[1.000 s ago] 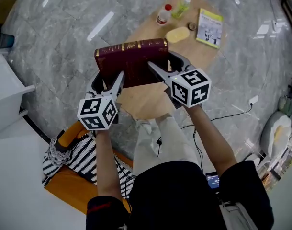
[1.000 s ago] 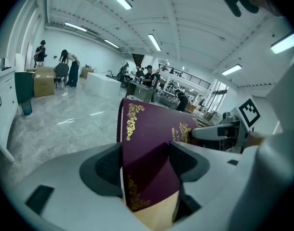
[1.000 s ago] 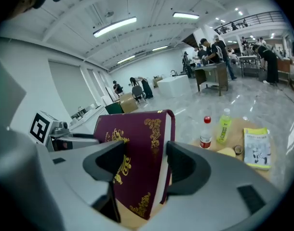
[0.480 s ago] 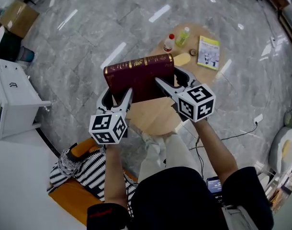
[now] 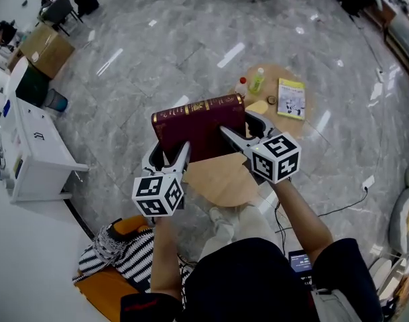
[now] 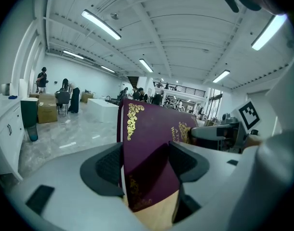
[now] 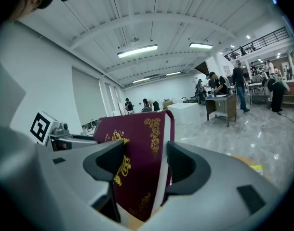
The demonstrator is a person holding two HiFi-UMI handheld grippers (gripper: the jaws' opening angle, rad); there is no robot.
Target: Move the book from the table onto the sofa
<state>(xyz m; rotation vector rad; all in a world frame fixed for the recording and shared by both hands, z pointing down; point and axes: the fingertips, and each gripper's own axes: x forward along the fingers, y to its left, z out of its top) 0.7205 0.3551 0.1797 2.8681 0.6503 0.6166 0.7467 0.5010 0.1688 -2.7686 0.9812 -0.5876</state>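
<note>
The left gripper and right gripper each pinch a maroon book in their jaws, above a round desk.

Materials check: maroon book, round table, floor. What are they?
Book: maroon leather-look hardcover, probably faux leather, slight sheen; gilt stamped ornaments. Table: light wood or veneer, matte; even tan top. Floor: polished grey marble or marble-look tile; veining, sharp lamp reflections.

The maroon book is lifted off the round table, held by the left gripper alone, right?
No: the head view shows both the left gripper and the right gripper holding the maroon book, lifted off the round table.
</note>
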